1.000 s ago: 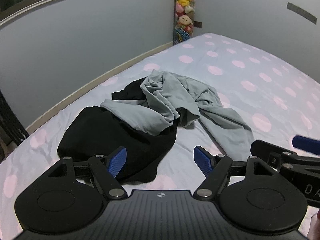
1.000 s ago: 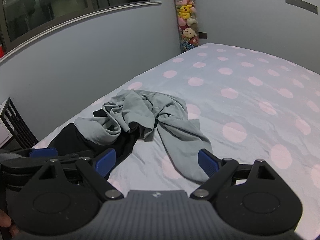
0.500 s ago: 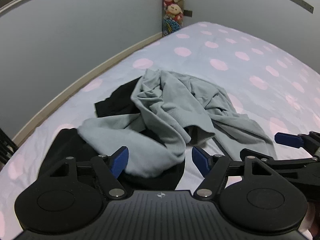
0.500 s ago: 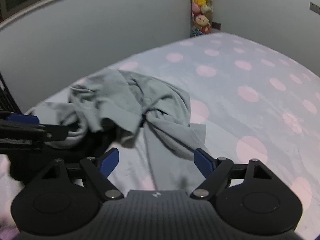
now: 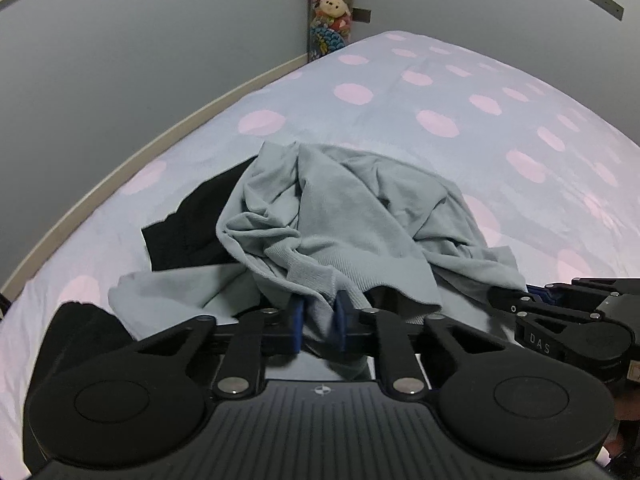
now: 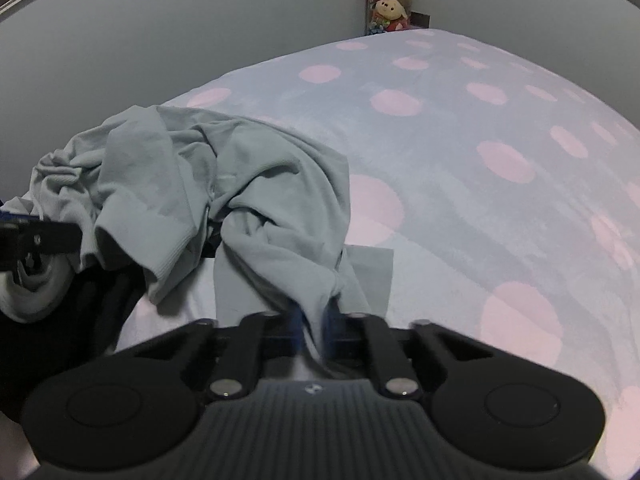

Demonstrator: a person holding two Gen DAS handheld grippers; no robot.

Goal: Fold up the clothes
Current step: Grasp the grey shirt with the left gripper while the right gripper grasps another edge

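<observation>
A crumpled light grey garment (image 5: 352,216) lies on the bed over a black garment (image 5: 192,224). My left gripper (image 5: 319,320) is shut on a ribbed hem of the grey garment. The grey garment also shows in the right wrist view (image 6: 224,184), where my right gripper (image 6: 314,332) is shut on another bunched part of it. The right gripper also shows at the right edge of the left wrist view (image 5: 560,312). The black garment (image 6: 60,328) lies at lower left in the right wrist view.
The bed has a pale blue sheet with pink dots (image 5: 460,120), which also shows in the right wrist view (image 6: 500,184). A grey wall (image 5: 120,60) runs along the bed's left side. Stuffed toys (image 5: 332,4) hang in the far corner.
Both grippers moved forward and down to the grey garment and closed on it. They were open above the bed one second ago.
</observation>
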